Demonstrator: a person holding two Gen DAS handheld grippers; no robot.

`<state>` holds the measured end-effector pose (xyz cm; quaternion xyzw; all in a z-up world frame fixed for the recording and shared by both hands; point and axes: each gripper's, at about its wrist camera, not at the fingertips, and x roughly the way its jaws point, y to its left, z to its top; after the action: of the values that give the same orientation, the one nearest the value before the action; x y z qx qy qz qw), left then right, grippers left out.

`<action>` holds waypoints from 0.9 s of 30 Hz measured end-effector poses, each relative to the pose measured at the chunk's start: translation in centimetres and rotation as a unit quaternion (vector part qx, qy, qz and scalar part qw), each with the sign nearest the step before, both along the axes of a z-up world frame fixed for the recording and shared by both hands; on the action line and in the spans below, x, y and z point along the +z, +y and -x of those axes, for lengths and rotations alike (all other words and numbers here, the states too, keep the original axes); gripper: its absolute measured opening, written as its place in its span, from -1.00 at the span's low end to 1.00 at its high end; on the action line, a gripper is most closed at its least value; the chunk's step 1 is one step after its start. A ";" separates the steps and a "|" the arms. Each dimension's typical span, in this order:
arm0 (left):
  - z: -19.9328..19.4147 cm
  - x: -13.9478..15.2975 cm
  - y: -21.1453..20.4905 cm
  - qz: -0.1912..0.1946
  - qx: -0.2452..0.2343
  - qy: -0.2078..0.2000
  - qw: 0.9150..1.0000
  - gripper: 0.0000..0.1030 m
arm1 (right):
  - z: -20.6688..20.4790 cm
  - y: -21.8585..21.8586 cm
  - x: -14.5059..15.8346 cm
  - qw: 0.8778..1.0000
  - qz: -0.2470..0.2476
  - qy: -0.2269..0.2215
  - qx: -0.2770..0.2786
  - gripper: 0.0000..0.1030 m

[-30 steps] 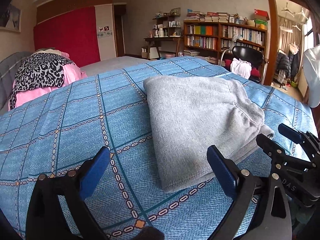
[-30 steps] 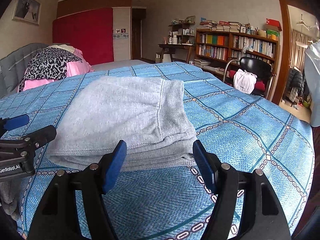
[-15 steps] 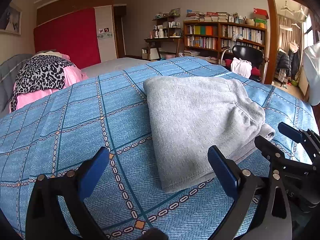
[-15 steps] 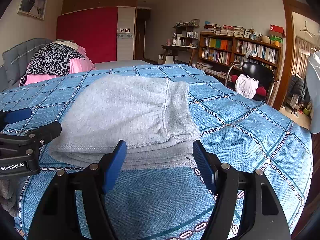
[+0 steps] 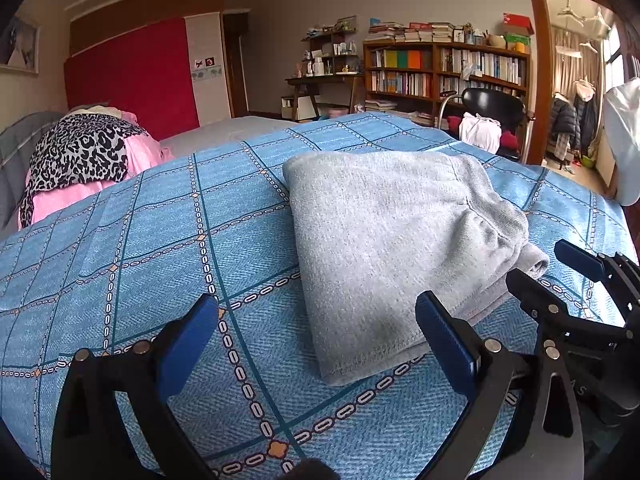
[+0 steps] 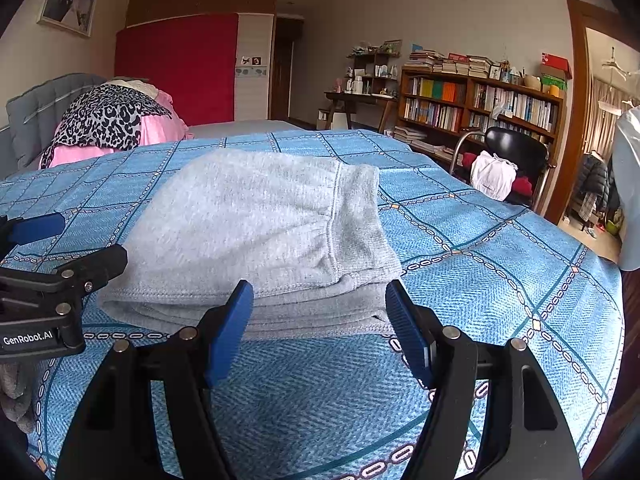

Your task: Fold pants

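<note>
The grey pants (image 5: pixel 392 232) lie folded in a thick rectangle on the blue checked bedspread (image 5: pixel 160 240). They also show in the right wrist view (image 6: pixel 256 232), waistband side to the right. My left gripper (image 5: pixel 316 340) is open and empty, just short of the stack's near left corner. My right gripper (image 6: pixel 320 328) is open and empty, close in front of the stack's near edge. Each gripper shows in the other's view: the right one at the right edge (image 5: pixel 560 280), the left one at the left edge (image 6: pixel 64 248).
A pink quilt with a leopard-print cloth (image 5: pixel 80 160) lies at the bed's head, far left. A bookcase (image 5: pixel 448 72), a desk (image 5: pixel 324 88) and a black chair with clothes (image 5: pixel 488 120) stand beyond the bed. The bed's edge drops off at the right.
Both grippers have drawn slightly back and up from the folded pants. The pants have not moved.
</note>
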<state>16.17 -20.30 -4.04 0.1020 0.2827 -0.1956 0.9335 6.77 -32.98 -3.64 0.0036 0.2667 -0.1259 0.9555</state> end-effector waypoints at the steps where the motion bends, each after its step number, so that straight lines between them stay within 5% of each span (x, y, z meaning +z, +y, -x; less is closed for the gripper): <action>1: 0.0 0.0 0.0 0.000 0.000 0.000 1.000 0.90 | 0.0 0.0 0.0 1.000 0.000 0.000 0.000 0.36; 27: 0.1 0.1 -0.4 -0.003 -0.008 -0.007 1.000 0.90 | 0.1 -0.1 -0.1 1.000 -0.002 0.001 -0.001 0.36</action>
<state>16.04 -20.67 -3.98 0.1087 0.2760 -0.2010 0.9336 6.71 -33.05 -3.69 0.0054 0.2678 -0.1259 0.9552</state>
